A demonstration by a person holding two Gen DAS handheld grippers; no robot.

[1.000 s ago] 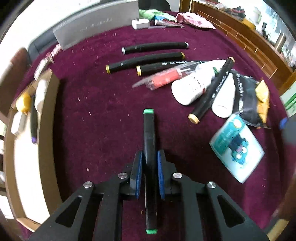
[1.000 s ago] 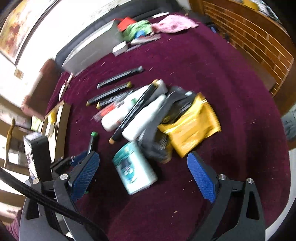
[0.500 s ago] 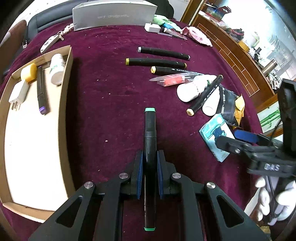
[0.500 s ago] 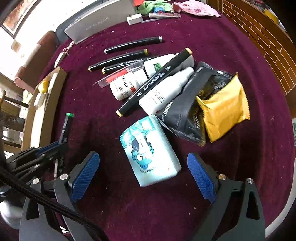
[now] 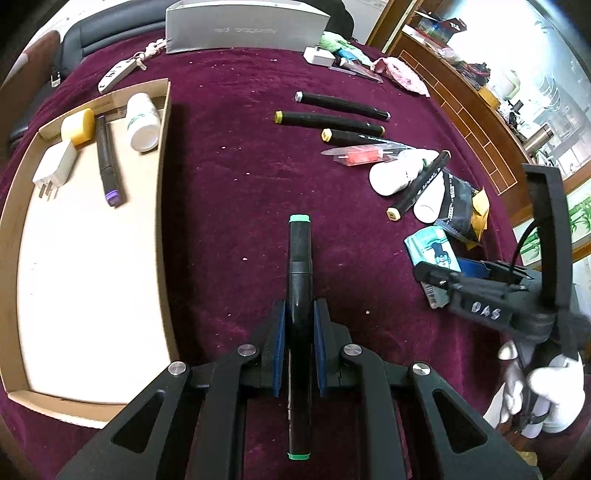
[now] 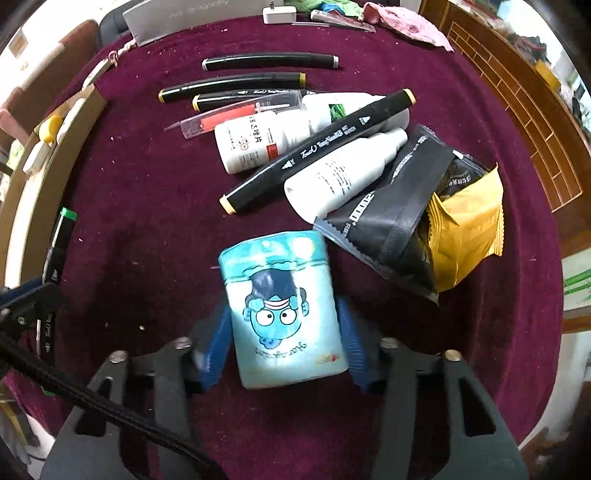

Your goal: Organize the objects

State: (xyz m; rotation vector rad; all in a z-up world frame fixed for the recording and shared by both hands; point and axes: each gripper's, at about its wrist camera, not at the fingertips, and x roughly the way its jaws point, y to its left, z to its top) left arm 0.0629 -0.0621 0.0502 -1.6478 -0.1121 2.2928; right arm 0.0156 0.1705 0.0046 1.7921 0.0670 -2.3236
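My left gripper is shut on a black marker with green caps, held above the maroon cloth beside the cardboard tray. The marker also shows at the left of the right wrist view. My right gripper has its blue pads on both sides of a light blue tissue pack lying on the cloth, touching or nearly touching it. The pack shows in the left wrist view with the right gripper on it.
The tray holds a white plug, a purple-tipped marker, a yellow cap and a white bottle. Black markers, white bottles, a black pouch and a yellow packet lie beyond the pack. A grey box stands far back.
My right gripper moved down and forward over the tissue pack and its jaws narrowed around it. My left gripper lifted back with the marker, bringing more of the tray into view.
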